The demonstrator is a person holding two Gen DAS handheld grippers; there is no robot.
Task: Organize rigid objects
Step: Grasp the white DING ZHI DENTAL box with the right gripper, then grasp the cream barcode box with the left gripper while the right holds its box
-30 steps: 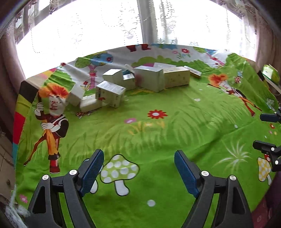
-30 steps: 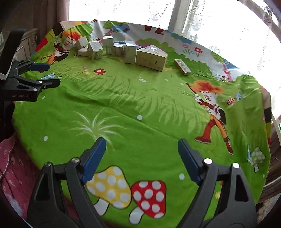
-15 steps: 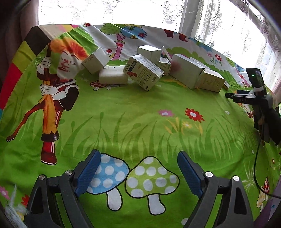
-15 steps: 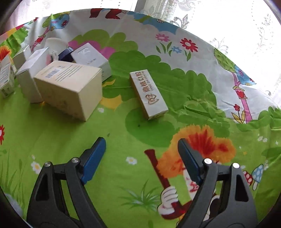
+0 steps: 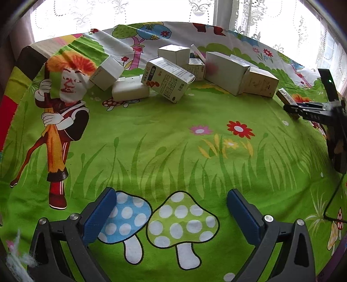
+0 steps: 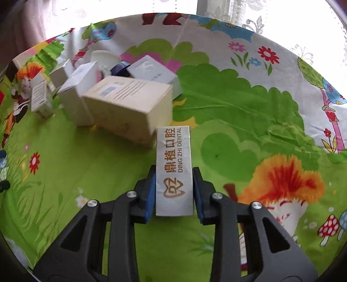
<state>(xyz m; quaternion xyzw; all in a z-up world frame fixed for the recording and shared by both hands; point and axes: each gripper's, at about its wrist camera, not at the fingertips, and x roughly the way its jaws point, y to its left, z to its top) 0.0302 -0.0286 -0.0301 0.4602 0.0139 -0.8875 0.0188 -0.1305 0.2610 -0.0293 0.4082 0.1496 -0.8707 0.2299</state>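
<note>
My right gripper (image 6: 174,173) is shut on a long white dental box (image 6: 174,169) with gold lettering; its far end lies next to a beige carton (image 6: 130,108). In the left wrist view the right gripper (image 5: 290,107) and the dental box (image 5: 285,97) show at the right edge. My left gripper (image 5: 171,206) is open and empty above the cloth, well short of the boxes. A cluster of boxes lies at the far side: a printed carton (image 5: 168,79), a white cube box (image 5: 106,72), a flat white box (image 5: 130,89), a large white box (image 5: 225,72).
A cartoon-printed green cloth (image 5: 173,141) covers the table. A window with lace curtains (image 5: 130,13) lies behind. A paper cup (image 6: 104,59) and a dark blue item (image 6: 120,68) sit behind the boxes. A cable (image 5: 331,195) hangs at the right.
My right gripper moved forward to the dental box and shut on it. My left gripper held nearly still, shifting its view slightly.
</note>
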